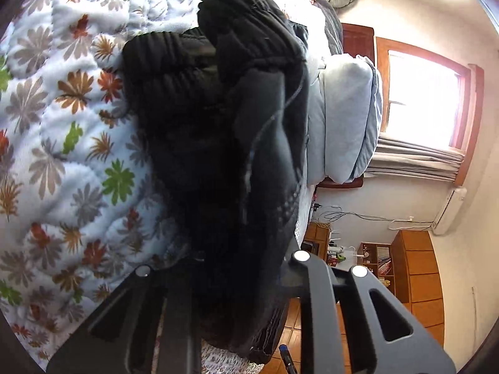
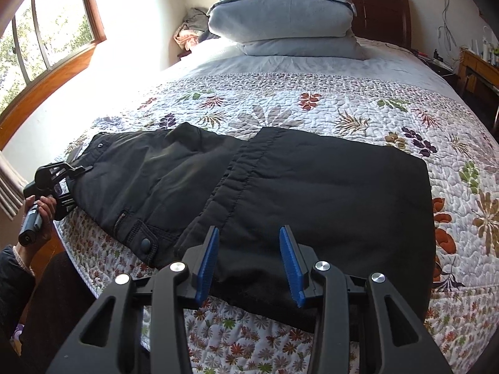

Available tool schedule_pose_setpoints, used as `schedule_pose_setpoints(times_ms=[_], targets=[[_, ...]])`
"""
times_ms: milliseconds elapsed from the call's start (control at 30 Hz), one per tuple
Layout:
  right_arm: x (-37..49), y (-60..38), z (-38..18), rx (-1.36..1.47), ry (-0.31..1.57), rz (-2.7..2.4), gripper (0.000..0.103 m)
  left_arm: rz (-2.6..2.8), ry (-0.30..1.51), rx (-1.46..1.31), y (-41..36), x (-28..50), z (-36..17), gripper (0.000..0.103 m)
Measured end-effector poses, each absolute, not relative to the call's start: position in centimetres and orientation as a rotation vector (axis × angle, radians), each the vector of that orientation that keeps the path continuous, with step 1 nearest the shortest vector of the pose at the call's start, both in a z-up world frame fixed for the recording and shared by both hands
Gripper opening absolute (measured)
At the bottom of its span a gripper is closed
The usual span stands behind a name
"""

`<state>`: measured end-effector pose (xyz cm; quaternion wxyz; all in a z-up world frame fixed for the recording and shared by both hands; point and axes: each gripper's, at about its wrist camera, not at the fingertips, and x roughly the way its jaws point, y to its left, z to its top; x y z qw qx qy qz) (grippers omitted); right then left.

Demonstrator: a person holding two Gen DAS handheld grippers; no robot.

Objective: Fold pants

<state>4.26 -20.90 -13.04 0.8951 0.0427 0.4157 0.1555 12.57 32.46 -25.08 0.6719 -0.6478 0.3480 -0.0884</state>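
Black pants [image 2: 280,187] lie across the foot of the floral quilt [image 2: 312,106], with the leg ends folded over onto the upper part. My right gripper [image 2: 249,265] is open, its blue pads [image 2: 205,268] apart just above the near edge of the folded legs. My left gripper [image 2: 67,176] is at the waistband end on the left, shut on the pants' waistband. In the left wrist view the black pants [image 1: 218,143] bunch between the fingers and hide the pads; the quilt [image 1: 62,124] lies behind.
Two stacked pale blue pillows [image 2: 280,21] sit at the head of the bed by a dark headboard [image 2: 380,12]. A window [image 2: 46,31] is on the left wall. A wooden desk [image 2: 480,65] with clutter stands at the right. Wooden drawers [image 1: 418,268] show in the left wrist view.
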Motion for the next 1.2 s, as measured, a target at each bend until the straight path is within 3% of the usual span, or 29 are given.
schedule_pose_setpoints(times_ms=[367, 733, 1200], targets=[[3.9, -22.6, -13.6, 0.126, 0.853, 0.294, 0.044, -0.245, 0.727, -1.145, 29.3, 13.7, -17.8, 0.017], [3.3, -25.4, -13.4, 0.187, 0.824, 0.257, 0.044, -0.378, 0.723, -0.731, 19.0, 14.9, -9.5, 0.026], [3.2, -28.8, -13.1, 0.307, 0.778, 0.241, 0.044, -0.492, 0.847, -0.314, 6.0, 16.6, -8.7, 0.032]])
